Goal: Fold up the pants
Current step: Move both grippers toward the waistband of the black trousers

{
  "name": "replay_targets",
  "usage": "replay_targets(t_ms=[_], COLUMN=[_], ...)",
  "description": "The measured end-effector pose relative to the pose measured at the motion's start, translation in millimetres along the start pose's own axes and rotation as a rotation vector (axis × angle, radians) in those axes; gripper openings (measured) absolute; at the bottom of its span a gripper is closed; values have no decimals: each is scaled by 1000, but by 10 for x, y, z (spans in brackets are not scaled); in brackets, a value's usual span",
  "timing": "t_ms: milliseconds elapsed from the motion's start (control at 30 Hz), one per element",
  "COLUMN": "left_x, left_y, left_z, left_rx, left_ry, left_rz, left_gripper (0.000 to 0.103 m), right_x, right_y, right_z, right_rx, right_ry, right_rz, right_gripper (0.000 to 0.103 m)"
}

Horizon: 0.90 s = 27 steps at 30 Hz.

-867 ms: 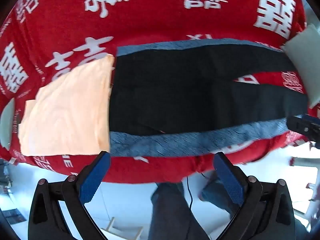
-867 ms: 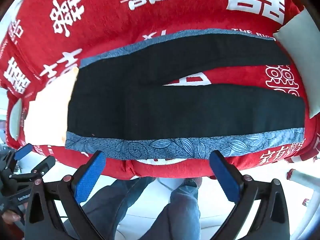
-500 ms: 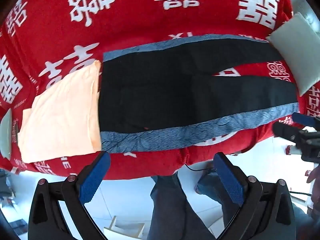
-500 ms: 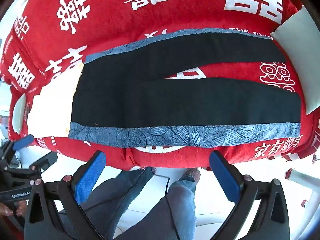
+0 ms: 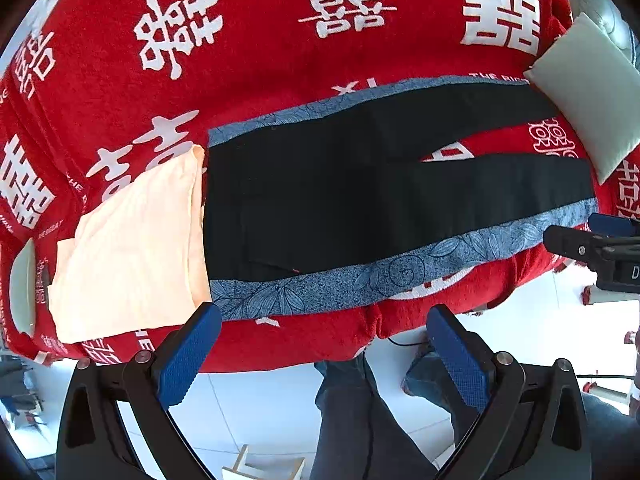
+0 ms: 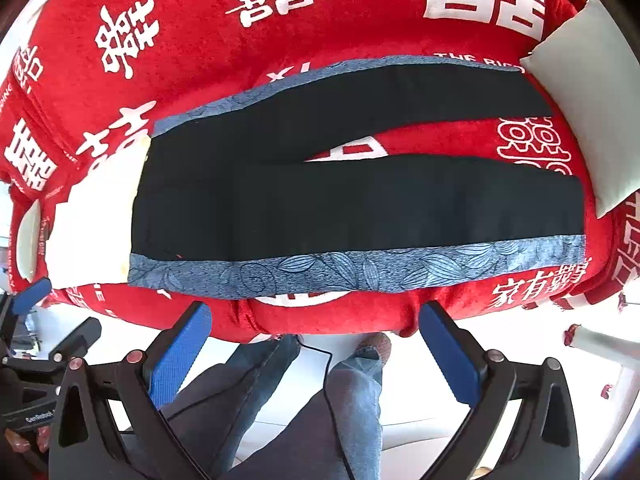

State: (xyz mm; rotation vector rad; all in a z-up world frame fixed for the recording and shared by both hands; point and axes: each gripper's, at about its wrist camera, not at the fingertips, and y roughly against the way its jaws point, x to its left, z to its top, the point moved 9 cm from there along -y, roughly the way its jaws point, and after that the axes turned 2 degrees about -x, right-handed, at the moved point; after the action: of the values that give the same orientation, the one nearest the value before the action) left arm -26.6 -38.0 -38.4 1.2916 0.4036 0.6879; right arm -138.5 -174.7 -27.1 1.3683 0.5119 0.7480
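A red blanket [image 5: 260,80] printed with large white characters is covering the whole work surface and is draping over its near edge, filling most of both views. Black pants [image 5: 340,200] with a blue leaf-patterned stripe down each outer seam are lying flat on the blanket, spread lengthwise across it, waistband toward the left and both legs running to the right. The legs are parting slightly toward the cuffs, so a wedge of red blanket is showing between them. The near stripe is lying close to the blanket's front edge.

A folded pale peach cloth [image 5: 132,248] is lying on the blanket at the left, and its right edge is touching the waistband end of the pants. A pale grey-green cushion [image 5: 592,92] is sitting at the right, just beside the cuffs. A second pale cushion [image 5: 22,280] is peeking in at the far left edge.

The person's legs [image 6: 320,408] in blue jeans are standing on the white floor below the blanket's edge.

The left gripper [image 5: 324,356] is hovering above that near edge with its blue-padded jaws standing wide apart and nothing between them. The right gripper [image 6: 316,352] is pointing down over the same edge, jaws equally wide and holding nothing.
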Motion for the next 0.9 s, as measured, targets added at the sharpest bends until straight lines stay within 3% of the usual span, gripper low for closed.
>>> replay_targets(t_ms=[900], left_x=[198], left_y=[49], left_z=[-41], left_rx=[-16], left_ry=[102], left_rz=[35], left_gripper=[103], right_x=[-16], right_y=[35], right_z=[-4], right_rx=[-14], right_ry=[38], right_rz=[-61], right_gripper=[103])
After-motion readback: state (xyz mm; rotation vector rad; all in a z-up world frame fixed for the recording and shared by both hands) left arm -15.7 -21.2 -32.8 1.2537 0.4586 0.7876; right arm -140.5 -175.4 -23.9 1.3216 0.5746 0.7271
